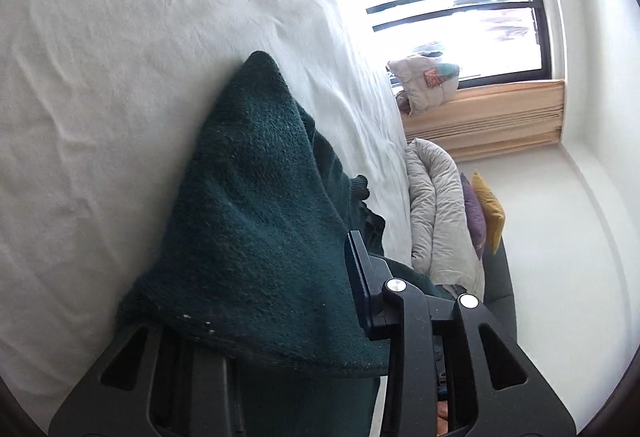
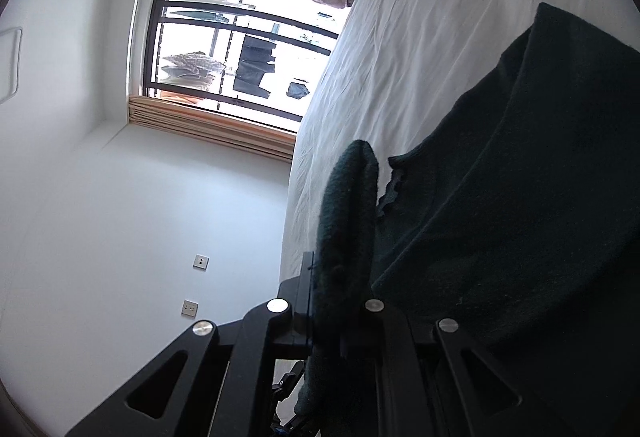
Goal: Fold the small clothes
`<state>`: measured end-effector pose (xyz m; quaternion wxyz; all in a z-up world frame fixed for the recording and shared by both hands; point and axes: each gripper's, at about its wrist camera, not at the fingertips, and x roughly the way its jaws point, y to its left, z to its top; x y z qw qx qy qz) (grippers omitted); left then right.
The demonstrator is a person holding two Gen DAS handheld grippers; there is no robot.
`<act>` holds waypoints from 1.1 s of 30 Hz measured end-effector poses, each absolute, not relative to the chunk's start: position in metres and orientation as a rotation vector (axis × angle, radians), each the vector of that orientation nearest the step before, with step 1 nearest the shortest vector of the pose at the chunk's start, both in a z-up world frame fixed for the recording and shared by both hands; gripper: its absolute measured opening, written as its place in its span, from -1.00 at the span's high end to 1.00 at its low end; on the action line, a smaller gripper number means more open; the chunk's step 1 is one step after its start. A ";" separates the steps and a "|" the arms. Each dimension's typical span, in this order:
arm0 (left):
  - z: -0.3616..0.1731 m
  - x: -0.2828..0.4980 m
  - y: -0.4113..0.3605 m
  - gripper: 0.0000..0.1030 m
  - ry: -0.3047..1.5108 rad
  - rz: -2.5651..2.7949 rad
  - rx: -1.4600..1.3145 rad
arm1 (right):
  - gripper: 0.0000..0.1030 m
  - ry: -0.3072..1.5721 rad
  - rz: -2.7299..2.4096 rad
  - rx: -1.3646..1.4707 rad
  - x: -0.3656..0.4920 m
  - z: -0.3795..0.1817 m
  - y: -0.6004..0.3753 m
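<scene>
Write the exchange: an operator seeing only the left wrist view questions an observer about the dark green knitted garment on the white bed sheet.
Operator: Does the right gripper hold the dark green knitted garment?
Observer: Yes, it is shut on a fold of it.
Operator: Anything on the white wall over there?
Observer: Two small square sockets, set apart from each other.

Both tools (image 1: 280,297) (image 2: 340,277) clamped, rolled sideways

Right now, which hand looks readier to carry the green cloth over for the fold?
Probably the right gripper: a strip of the green cloth is pinched between its jaws. The left gripper has cloth draped over it.
</scene>
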<state>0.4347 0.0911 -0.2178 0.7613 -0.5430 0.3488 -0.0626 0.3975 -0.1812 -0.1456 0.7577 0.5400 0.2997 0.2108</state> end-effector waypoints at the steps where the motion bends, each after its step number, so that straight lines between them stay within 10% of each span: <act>1: -0.218 0.437 0.089 0.39 0.758 -0.140 -1.165 | 0.78 0.660 0.446 1.176 0.395 -0.150 -0.184; 13: -0.218 0.448 0.048 0.39 0.865 -0.131 -0.932 | 0.80 0.797 0.300 1.308 0.389 -0.227 -0.225; 33: -0.208 0.442 0.014 0.39 0.912 -0.180 -0.776 | 0.86 0.785 0.182 0.991 0.406 -0.199 -0.234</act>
